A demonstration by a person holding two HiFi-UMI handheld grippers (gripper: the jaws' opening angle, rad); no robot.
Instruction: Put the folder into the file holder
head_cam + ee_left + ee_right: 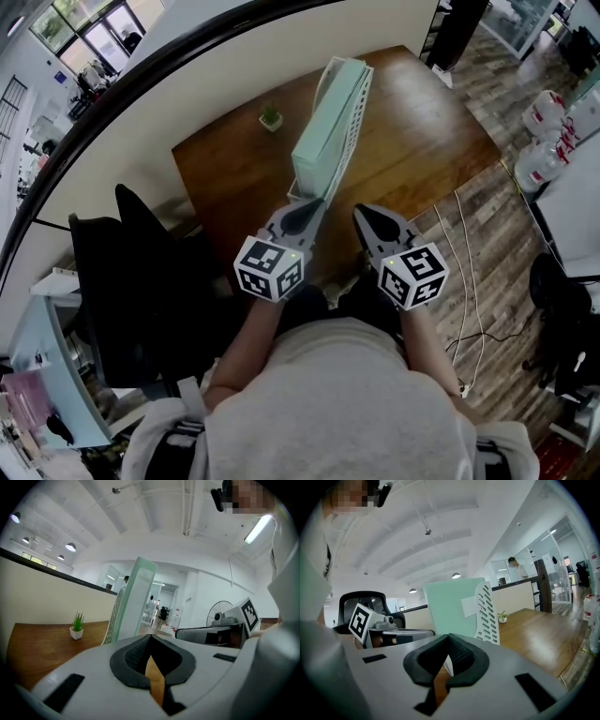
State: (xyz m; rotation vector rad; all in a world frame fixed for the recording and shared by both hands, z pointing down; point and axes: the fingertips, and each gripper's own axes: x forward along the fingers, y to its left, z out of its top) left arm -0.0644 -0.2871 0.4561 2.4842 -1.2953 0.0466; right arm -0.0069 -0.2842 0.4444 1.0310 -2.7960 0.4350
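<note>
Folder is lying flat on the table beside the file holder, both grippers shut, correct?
Not flat: the folder stands upright inside the file holder, as the head view shows. The left gripper and right gripper are indeed shut.

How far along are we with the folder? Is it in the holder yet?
Done, it seems: the mint folder stands upright inside the white file holder on the desk. In hand: nothing; the left gripper and right gripper are both shut and empty, at the holder's near end. Left: probably nothing, though the views don't show whether the folder sits fully down.
</note>
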